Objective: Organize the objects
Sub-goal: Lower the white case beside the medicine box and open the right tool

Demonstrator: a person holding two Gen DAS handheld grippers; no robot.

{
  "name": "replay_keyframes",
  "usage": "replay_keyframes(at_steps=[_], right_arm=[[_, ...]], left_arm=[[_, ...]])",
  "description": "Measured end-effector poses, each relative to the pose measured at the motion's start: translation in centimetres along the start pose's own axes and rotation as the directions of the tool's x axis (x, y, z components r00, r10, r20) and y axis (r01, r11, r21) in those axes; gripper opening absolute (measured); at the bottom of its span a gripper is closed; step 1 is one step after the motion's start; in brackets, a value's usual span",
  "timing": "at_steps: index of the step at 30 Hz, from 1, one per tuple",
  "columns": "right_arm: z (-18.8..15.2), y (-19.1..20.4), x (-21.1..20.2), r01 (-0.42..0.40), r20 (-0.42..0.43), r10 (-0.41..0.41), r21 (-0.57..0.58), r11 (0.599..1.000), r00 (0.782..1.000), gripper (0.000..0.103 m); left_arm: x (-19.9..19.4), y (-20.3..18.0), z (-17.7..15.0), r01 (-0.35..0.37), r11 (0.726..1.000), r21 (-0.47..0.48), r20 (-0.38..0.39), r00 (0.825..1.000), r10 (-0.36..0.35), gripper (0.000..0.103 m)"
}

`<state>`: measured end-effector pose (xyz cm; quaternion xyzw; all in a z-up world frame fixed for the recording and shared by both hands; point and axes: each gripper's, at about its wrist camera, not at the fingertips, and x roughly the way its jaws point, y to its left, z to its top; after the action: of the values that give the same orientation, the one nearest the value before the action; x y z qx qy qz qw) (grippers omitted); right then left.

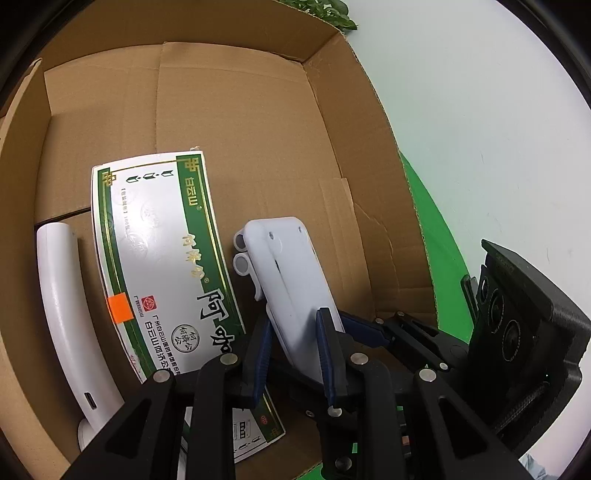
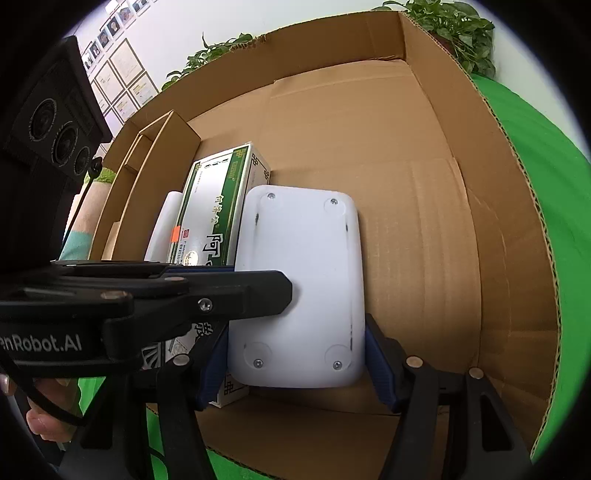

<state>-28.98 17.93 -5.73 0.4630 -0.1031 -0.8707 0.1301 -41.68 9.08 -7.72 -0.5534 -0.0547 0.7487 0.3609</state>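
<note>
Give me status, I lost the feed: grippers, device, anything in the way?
Both grippers, left and right, clamped on white device, inside cardboard box. Green-white carton close alongside. Nothing blocking.

Leafy green potted plants (image 2: 461,33) fill the upper right, with more leaves (image 2: 210,55) at upper centre. Framed certificates (image 2: 122,85) hang on the white wall (image 1: 461,92), upper left. A green cloth (image 2: 546,206) lies at right.

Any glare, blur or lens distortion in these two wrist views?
Left wrist: sharp; fisheye bends the green-and-white printed carton, whose glossy face shows soft glare; dark vignette at the corners. Right wrist: sharp; the brown cardboard box walls bow outward, and the white plastic device is evenly lit, with no harsh shadows.
</note>
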Motion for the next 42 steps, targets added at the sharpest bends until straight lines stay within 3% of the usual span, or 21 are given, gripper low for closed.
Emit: replay_keyframes(at_steps=[11,15,19,23,26,28,30,32,33,34,35,36,37,39,41,42], right_arm=[[0.0,-0.3,-0.4,-0.037,-0.027,0.038,0.021,0.999,0.999,0.067],[0.0,-0.5,-0.8,-0.048,-0.023,0.048,0.015,0.999,0.999,0.067],[-0.1,0.5,-1.2,-0.001,-0.001,0.001,-0.039,0.999,1.000,0.063],[-0.1,0.6,-0.5,0.027,-0.015,-0.028,-0.051,0.998,1.000,0.061],[-0.4,0.7,-1.2,0.084,0.022,-0.083,-0.048,0.995,0.996,0.061],[-0.3,0.7,-1.9,0.124,0.073,-0.120,-0.056,0.991,0.990,0.076],[-0.7,1.5,-3.3,0.194,0.154,-0.183,-0.063,0.979,0.971,0.082],[-1.9,2.9,-4.9,0.252,0.274,-0.222,-0.078,0.965,0.936,0.085],[-2.5,3.7,-5.3,0.269,0.324,-0.229,-0.082,0.960,0.918,0.091],[-3.4,4.3,-5.6,0.277,0.372,-0.228,-0.083,0.957,0.900,0.101],[-4.4,5.1,-5.7,0.277,0.419,-0.216,-0.089,0.957,0.882,0.102],[-5.0,5.6,-5.3,0.275,0.449,-0.206,-0.093,0.957,0.870,0.102],[-5.3,6.0,-4.8,0.278,0.465,-0.205,-0.095,0.956,0.861,0.102],[-5.0,6.7,-3.5,0.281,0.461,-0.207,-0.099,0.954,0.863,0.102],[-4.8,6.9,-2.5,0.286,0.447,-0.215,-0.096,0.954,0.868,0.102],[-4.8,6.8,-2.4,0.292,0.443,-0.223,-0.095,0.952,0.869,0.102]], left_arm=[[-1.4,-0.7,-1.7,-0.032,0.999,0.000,0.010,0.999,0.032,0.020],[-2.8,-0.9,-2.3,-0.041,0.999,0.010,0.049,0.998,0.040,0.020],[-4.9,-1.1,-3.7,-0.090,0.996,0.029,0.115,0.990,0.086,0.021],[-7.8,-0.8,-6.1,-0.145,0.989,0.032,0.205,0.969,0.135,0.029],[-10.4,-0.2,-7.9,-0.241,0.970,0.023,0.310,0.925,0.222,0.045],[-12.5,-0.1,-9.7,-0.350,0.937,0.006,0.411,0.855,0.317,0.055],[-14.7,0.2,-11.9,-0.422,0.906,-0.024,0.499,0.780,0.376,0.071],[-15.6,0.1,-13.9,-0.485,0.872,-0.063,0.577,0.696,0.429,0.089],[-16.0,0.2,-15.4,-0.527,0.845,-0.089,0.607,0.644,0.465,0.093],[-15.9,0.3,-16.3,-0.555,0.825,-0.110,0.624,0.607,0.492,0.103],[-16.0,0.5,-17.2,-0.570,0.811,-0.132,0.639,0.577,0.510,0.103],[-15.7,1.0,-17.9,-0.578,0.800,-0.160,0.641,0.556,0.529,0.102],[-14.9,1.3,-18.0,-0.588,0.789,-0.181,0.629,0.547,0.552,0.102],[-13.7,2.2,-18.3,-0.622,0.754,-0.209,0.606,0.523,0.599,0.102],[-12.7,2.7,-18.0,-0.650,0.730,-0.213,0.590,0.509,0.626,0.102],[-11.6,2.6,-17.6,-0.670,0.711,-0.214,0.587,0.493,0.642,0.102]])
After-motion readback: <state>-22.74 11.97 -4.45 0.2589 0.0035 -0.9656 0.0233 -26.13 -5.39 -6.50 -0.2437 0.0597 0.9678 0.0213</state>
